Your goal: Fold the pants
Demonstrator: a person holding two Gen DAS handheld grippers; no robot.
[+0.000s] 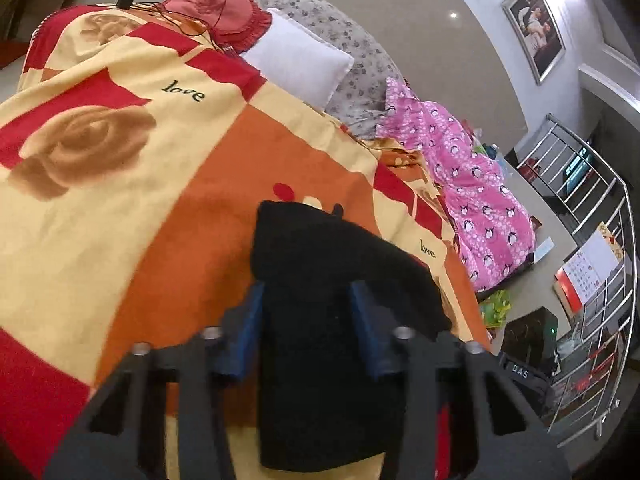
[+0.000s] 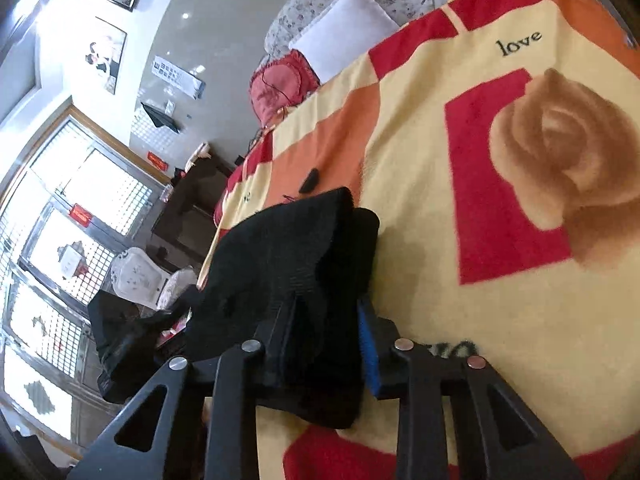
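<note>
The black pants (image 1: 320, 320) lie bunched on the blanket (image 1: 168, 208) covering the bed, running between each gripper's fingers. The left gripper (image 1: 308, 312) and right gripper (image 2: 328, 320) both appear clenched on the cloth. To fold well, both should probably lift evenly, keep the edge taut, and lay it flat ahead of the fingers. Beyond the fingers the blanket reads "love" (image 1: 184, 91); a dark box right of the left fingers reads "DAS" (image 1: 520, 372).

The left gripper (image 1: 308, 304) clamps folded black pants (image 1: 320, 280) above the blanket (image 1: 120, 184).
</note>
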